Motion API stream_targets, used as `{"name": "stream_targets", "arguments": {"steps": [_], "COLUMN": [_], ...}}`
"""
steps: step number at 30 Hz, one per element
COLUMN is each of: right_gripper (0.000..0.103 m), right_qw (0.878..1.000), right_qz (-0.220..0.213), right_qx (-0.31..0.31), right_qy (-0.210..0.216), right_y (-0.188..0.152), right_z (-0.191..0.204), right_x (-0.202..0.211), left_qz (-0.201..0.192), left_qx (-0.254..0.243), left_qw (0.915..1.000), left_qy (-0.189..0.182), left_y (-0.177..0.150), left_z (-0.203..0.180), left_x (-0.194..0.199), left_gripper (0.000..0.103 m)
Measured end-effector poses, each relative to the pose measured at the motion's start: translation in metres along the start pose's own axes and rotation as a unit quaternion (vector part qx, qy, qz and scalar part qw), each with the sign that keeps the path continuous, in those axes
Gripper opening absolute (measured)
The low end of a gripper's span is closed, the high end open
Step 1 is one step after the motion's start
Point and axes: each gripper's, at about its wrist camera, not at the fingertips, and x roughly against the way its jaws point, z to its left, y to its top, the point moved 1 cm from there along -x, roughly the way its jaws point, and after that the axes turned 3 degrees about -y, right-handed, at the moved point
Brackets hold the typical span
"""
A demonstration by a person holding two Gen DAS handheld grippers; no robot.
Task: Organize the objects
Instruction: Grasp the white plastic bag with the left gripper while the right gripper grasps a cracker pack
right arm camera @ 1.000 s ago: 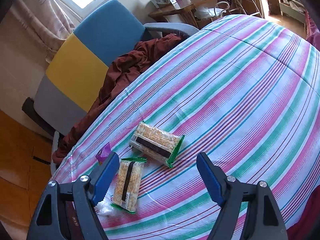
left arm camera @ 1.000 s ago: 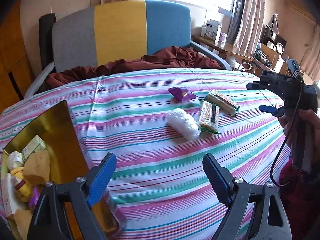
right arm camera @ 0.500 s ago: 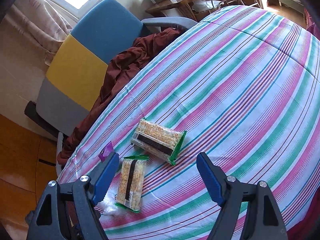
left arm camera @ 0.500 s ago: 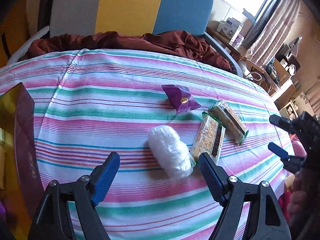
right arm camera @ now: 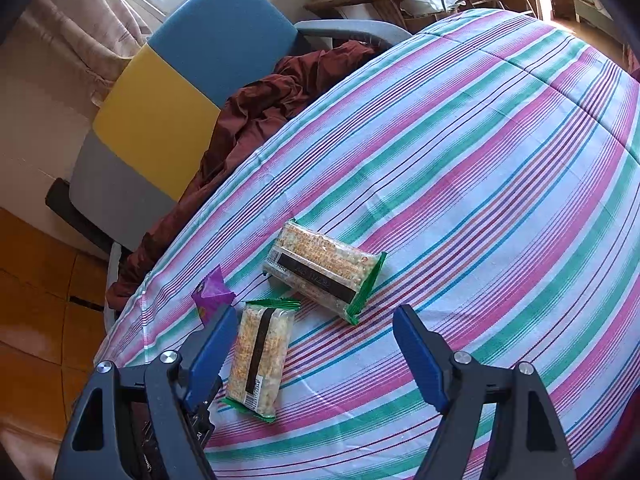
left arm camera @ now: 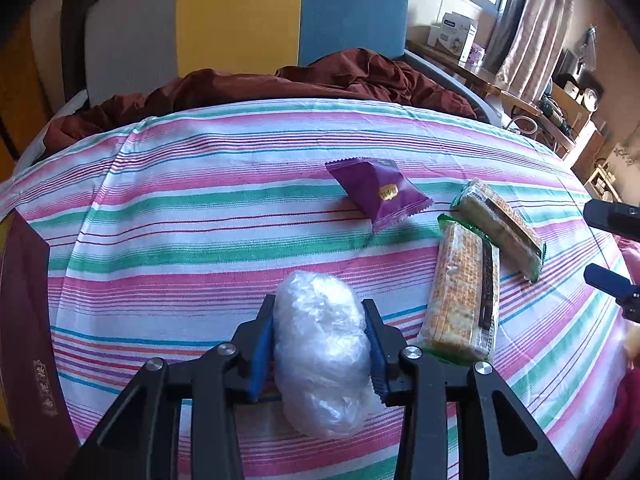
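Note:
My left gripper (left arm camera: pixel 318 334) is shut on a white plastic-wrapped bundle (left arm camera: pixel 322 344) that rests on the striped tablecloth (left arm camera: pixel 200 240). To its right lie two cracker packs with green edges, the near one (left arm camera: pixel 464 294) and the far one (left arm camera: pixel 500 222), and a purple snack packet (left arm camera: pixel 380 192) behind them. My right gripper (right arm camera: pixel 312 356) is open and empty, above the cloth, with the near cracker pack (right arm camera: pixel 260 360) by its left finger. The far cracker pack (right arm camera: pixel 324 266) and purple packet (right arm camera: pixel 212 292) lie beyond. The right gripper also shows in the left wrist view (left arm camera: pixel 612 252).
A dark red box (left arm camera: pixel 28 320) stands at the table's left edge. A grey, yellow and blue chair (left arm camera: pixel 240 28) with a maroon cloth (left arm camera: pixel 280 84) sits behind the table. Shelves and cartons (left arm camera: pixel 456 36) are at the back right.
My left gripper moved forward to the white bundle and closed on it. The right gripper stayed open and shifted only slightly.

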Motion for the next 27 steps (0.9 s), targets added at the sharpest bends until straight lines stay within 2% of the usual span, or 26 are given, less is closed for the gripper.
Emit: {"name": "stream_targets", "arguments": {"steps": [5, 13, 23, 27], "right_gripper": [0.081, 0.081, 0.081, 0.081], "right_qw": [1.000, 0.998, 0.993, 0.986], "right_qz": [0.009, 0.021, 0.022, 0.016], "right_qx": [0.008, 0.032, 0.080, 0.117], "right_qy": [-0.013, -0.043, -0.089, -0.118], "right_y": [-0.001, -0.005, -0.013, -0.014], "right_z": [0.000, 0.003, 0.012, 0.021], "right_x": [-0.006, -0.015, -0.023, -0.027], "left_qz": [-0.027, -0.047, -0.059, -0.059], "left_qx": [-0.048, -0.067, -0.063, -0.062], "left_qw": [0.9985, 0.9965, 0.9961, 0.9961], "left_qy": [0.006, -0.012, -0.019, -0.020], "left_y": [-0.030, -0.068, -0.071, -0.071], "left_z": [-0.004, -0.002, 0.000, 0.000], "left_x": [0.018, 0.041, 0.041, 0.041], "left_gripper": [0.040, 0.038, 0.039, 0.039]}}
